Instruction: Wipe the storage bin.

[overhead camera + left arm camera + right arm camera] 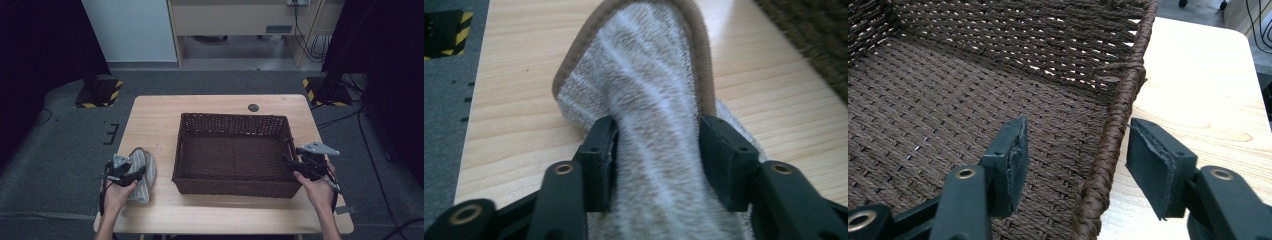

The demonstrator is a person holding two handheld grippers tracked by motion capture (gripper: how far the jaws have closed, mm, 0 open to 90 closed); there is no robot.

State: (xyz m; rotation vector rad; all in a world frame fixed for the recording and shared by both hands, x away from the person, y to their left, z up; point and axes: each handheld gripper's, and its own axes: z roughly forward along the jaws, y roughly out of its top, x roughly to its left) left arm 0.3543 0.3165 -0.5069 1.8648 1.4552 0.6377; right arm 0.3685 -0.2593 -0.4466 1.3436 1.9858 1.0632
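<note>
Black two-jaw left claw point(131, 175), brass rivets, right claw point(289, 161) topped by grey triangular plate

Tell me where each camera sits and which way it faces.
High view: above the person's side, looking forward and down on the table; both forearms, left tongs, right tongs.
Left gripper view: on the left tongs, facing the slipper.
Right gripper view: on the right tongs, astride the basket rim.
Shared: all show basket and table.
</note>
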